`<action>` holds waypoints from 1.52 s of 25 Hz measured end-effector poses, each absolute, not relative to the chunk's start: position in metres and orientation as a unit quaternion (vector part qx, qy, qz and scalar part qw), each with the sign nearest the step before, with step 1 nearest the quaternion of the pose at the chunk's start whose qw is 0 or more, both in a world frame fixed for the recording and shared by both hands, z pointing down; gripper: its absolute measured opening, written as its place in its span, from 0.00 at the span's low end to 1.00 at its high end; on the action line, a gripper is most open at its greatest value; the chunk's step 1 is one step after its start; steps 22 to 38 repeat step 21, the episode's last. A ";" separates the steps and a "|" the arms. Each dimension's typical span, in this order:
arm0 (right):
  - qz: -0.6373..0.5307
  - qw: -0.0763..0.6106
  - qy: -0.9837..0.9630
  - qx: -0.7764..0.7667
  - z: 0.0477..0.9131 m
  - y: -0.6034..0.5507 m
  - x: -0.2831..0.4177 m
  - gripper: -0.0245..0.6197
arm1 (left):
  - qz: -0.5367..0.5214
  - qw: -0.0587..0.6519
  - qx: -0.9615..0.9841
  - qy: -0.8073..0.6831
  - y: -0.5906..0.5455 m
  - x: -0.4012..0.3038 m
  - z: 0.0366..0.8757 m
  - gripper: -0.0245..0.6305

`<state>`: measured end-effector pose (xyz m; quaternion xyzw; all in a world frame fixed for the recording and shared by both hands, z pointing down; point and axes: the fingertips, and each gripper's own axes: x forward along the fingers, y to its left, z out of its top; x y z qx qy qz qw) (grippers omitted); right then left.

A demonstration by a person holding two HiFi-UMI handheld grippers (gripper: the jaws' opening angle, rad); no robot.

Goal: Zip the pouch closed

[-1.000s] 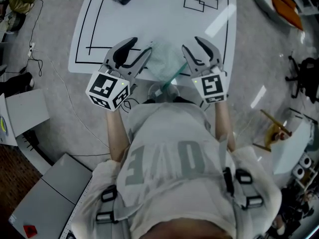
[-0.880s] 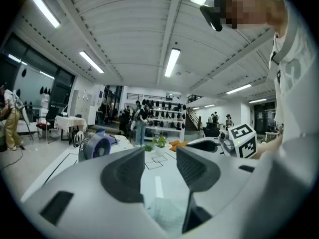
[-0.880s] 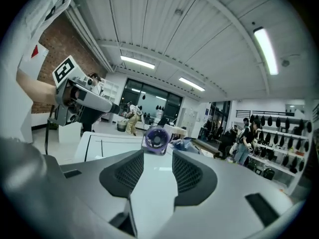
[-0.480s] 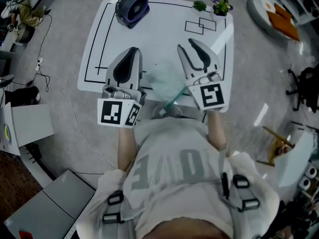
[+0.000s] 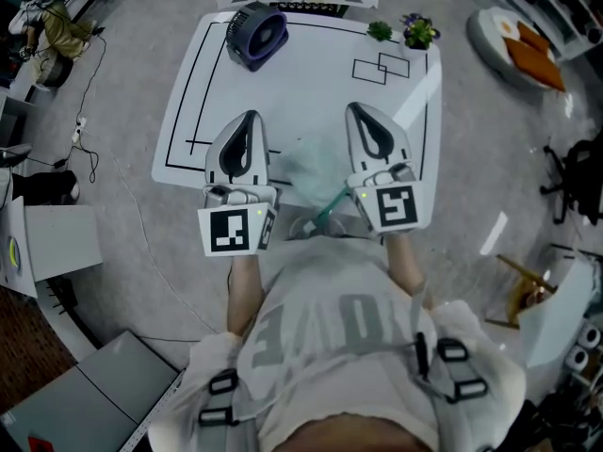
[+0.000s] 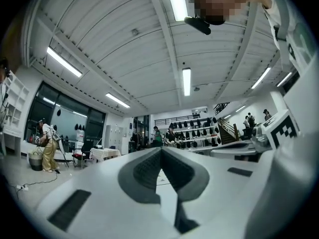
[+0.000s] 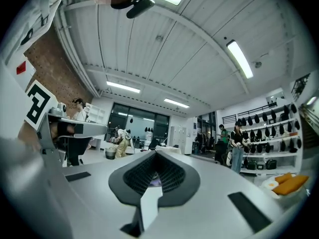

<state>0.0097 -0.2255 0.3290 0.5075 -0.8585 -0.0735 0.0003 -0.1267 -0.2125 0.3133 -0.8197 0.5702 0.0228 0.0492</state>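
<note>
Head view, pouch (image 5: 309,169) at table (image 5: 311,78) near edge, left gripper (image 5: 247,120), right gripper (image 5: 359,110) flanking

The left gripper (image 5: 248,121) and right gripper (image 5: 363,111) are being held level, side by side but apart, pointed away from the body. Both pairs of jaws are being pressed together, empty.

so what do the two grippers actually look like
Both match: the left gripper and right gripper have white, rounded, tapering shells with dark grey ribbed pads, each carrying a cube with black square markers. The person wears a pale short-sleeved T-shirt with large letters.
</note>
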 end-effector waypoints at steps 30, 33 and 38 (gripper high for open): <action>-0.069 0.020 -0.867 0.493 0.342 -0.224 0.008 0.05 | 0.016 0.047 -0.813 0.581 -0.210 -0.131 0.311 0.05; -0.069 0.020 -0.867 0.493 0.342 -0.224 0.008 0.05 | 0.016 0.047 -0.813 0.581 -0.210 -0.131 0.311 0.05; -0.069 0.020 -0.867 0.493 0.342 -0.224 0.008 0.05 | 0.016 0.047 -0.813 0.581 -0.210 -0.131 0.311 0.05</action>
